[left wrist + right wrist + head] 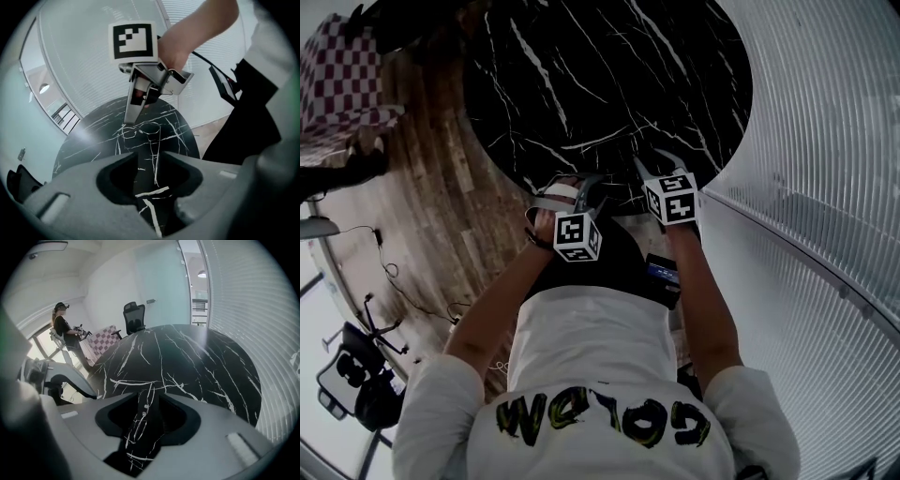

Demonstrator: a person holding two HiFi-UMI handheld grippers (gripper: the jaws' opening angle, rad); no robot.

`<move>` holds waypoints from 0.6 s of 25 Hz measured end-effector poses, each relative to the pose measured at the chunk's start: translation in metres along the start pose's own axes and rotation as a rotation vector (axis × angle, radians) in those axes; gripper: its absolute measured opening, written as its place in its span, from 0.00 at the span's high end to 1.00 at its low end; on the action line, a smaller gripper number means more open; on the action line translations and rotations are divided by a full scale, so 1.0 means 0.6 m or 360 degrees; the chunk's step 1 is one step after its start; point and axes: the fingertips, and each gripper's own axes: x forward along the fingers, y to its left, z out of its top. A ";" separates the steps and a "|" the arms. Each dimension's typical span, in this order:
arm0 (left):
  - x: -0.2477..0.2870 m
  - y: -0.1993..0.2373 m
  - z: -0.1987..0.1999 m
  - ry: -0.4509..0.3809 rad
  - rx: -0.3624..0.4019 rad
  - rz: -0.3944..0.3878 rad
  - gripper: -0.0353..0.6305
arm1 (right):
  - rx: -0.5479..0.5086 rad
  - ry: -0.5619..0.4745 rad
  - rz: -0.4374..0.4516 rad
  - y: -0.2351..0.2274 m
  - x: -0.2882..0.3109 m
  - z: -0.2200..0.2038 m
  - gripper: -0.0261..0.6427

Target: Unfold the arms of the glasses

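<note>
Here, the glasses (139, 130) lie flat on the black marbled counter (609, 75), close to its edge nearest the person. The right gripper (654, 161) points steeply down over them with its fingers spread wide. The thin frame shows in the gap, and neither finger presses on it. The left gripper (579, 181) hangs just beside it, fingers likewise wide, only marble between. The glasses' arms are hard to tell from the white veins.

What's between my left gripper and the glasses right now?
Only bare table separates the left gripper from the glasses, as the left gripper view shows.
</note>
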 end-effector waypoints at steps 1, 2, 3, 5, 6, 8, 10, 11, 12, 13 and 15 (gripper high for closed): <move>-0.011 0.004 0.007 -0.0020 -0.0041 0.0006 0.74 | 0.0005 -0.0020 0.0002 0.002 -0.011 0.005 0.74; -0.022 0.008 0.014 -0.0041 -0.0082 0.0014 0.74 | 0.0013 -0.0045 0.0003 0.005 -0.023 0.011 0.75; -0.033 0.013 0.021 -0.0063 -0.0125 0.0025 0.74 | 0.0021 -0.0073 0.0005 0.007 -0.035 0.017 0.75; -0.055 0.027 0.038 -0.0116 -0.0221 0.0050 0.74 | 0.0025 -0.0130 0.0004 0.011 -0.061 0.030 0.76; -0.067 0.035 0.047 -0.0144 -0.0272 0.0063 0.74 | 0.0025 -0.0157 0.0002 0.014 -0.076 0.038 0.77; -0.096 0.054 0.065 -0.0191 -0.0371 0.0094 0.74 | 0.0028 -0.0212 -0.0003 0.023 -0.111 0.052 0.78; -0.128 0.077 0.085 -0.0239 -0.0455 0.0135 0.74 | 0.0026 -0.0271 -0.0015 0.035 -0.149 0.066 0.80; -0.145 0.091 0.097 -0.0271 -0.0496 0.0157 0.74 | 0.0019 -0.0302 -0.0021 0.040 -0.168 0.074 0.80; -0.161 0.107 0.109 -0.0309 -0.0539 0.0178 0.74 | 0.0010 -0.0332 -0.0024 0.046 -0.187 0.083 0.80; -0.178 0.122 0.122 -0.0350 -0.0586 0.0196 0.74 | -0.0004 -0.0362 -0.0023 0.053 -0.206 0.094 0.81; -0.211 0.151 0.147 -0.0435 -0.0681 0.0219 0.74 | -0.0035 -0.0421 -0.0001 0.068 -0.243 0.115 0.83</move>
